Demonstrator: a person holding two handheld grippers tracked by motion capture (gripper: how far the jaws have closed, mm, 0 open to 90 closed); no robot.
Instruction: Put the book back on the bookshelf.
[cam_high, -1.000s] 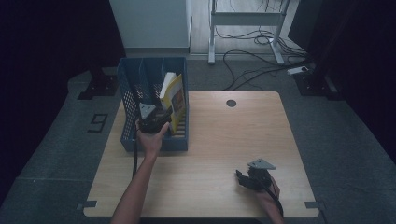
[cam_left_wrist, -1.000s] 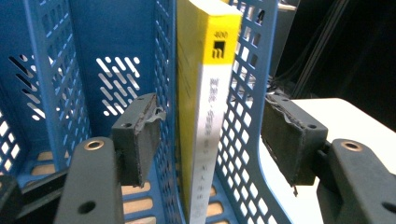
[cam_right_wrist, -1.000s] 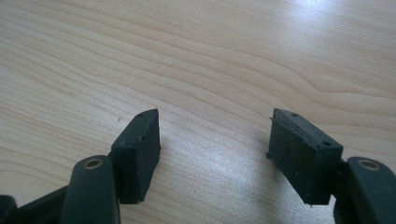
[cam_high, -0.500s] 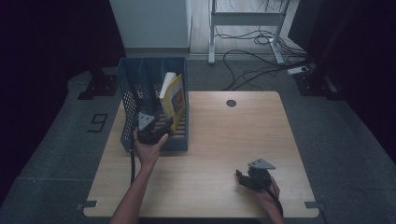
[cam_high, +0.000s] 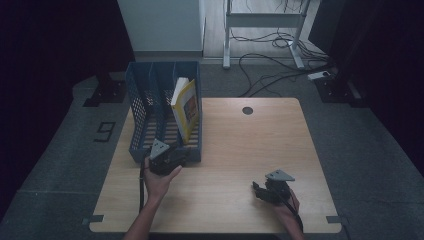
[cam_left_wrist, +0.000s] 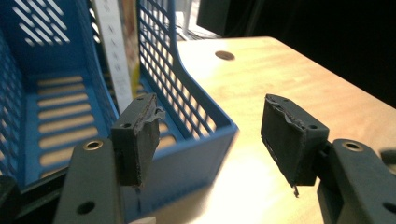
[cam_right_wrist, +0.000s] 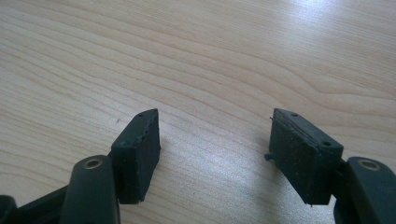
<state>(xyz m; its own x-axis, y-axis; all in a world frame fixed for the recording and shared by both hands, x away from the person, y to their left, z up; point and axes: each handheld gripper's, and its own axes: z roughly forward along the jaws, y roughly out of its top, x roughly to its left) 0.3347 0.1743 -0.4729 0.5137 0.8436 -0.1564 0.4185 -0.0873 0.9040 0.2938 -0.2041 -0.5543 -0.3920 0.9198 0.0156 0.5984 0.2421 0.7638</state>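
From above, the left tongs (cam_high: 172, 156) sit at the near end of the blue file rack (cam_high: 145, 107), right against its front wall at the right-hand compartment. Their jaws are spread and hold nothing. A yellow-covered book (cam_high: 186, 106) stands leaning in that same right-hand compartment, a little way beyond the left tongs and apart from them. The right tongs (cam_high: 264, 192) rest low over the tabletop (cam_high: 250, 145) well apart from the rack, off to the right and nearer the person; they too are released and empty.

Looking along the left tongs (cam_left_wrist: 212, 135), the rack's front corner (cam_left_wrist: 205, 140) lies just ahead, between the two spread jaws and slightly below them. The left jaw overlaps the open compartment, the right jaw hangs over bare tabletop (cam_left_wrist: 299, 79). The pads do not press on the blue wall. The book's white spine (cam_left_wrist: 114, 51) rises behind the left jaw, further into the rack, beside the mesh divider.

Looking along the right tongs (cam_right_wrist: 215, 140), only pale wood grain of the tabletop (cam_right_wrist: 210, 56) lies between and beyond the wide-apart jaws; nothing is gripped.
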